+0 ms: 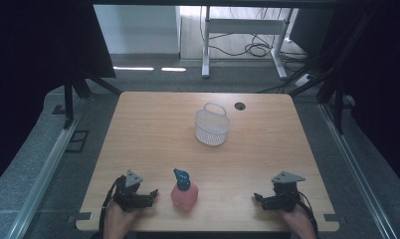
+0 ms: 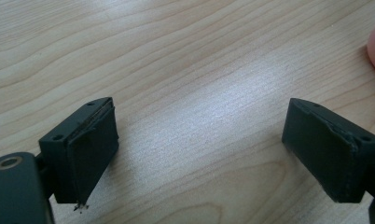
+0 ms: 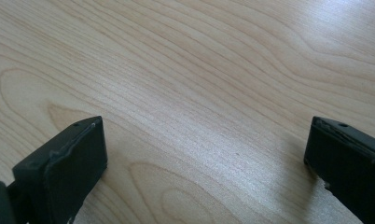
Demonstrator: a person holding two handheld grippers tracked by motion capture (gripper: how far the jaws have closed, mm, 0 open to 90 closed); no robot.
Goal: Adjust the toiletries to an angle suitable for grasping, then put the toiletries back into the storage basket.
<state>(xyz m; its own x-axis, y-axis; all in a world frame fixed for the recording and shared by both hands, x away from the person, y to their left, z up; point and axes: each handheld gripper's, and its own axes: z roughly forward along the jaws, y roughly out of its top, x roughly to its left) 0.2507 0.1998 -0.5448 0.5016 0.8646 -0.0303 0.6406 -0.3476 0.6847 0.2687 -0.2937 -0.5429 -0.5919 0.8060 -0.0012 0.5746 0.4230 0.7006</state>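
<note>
Both sets of jaws wide, empty — left gripper point(image 1: 149, 195) near pink bottle point(image 1: 184, 194); off-centre approach risks tipping it — right gripper point(image 1: 260, 200) idle.

High view looks down on the table point(image 1: 153, 129); both gripper views skim its wood closely.

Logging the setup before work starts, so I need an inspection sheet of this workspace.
Surface: wooden table, bare grain, round grommet hole at the far edge.
Job's things: pink bottle with blue cap, upright near the front; white basket farther back, apart from it.
Clutter: nothing seen.
Grippers: left gripper and right gripper both open, nothing between the fingers.
Cables: loose cables on the floor behind.
Surroundings: white desk frame, dark curtains.
</note>
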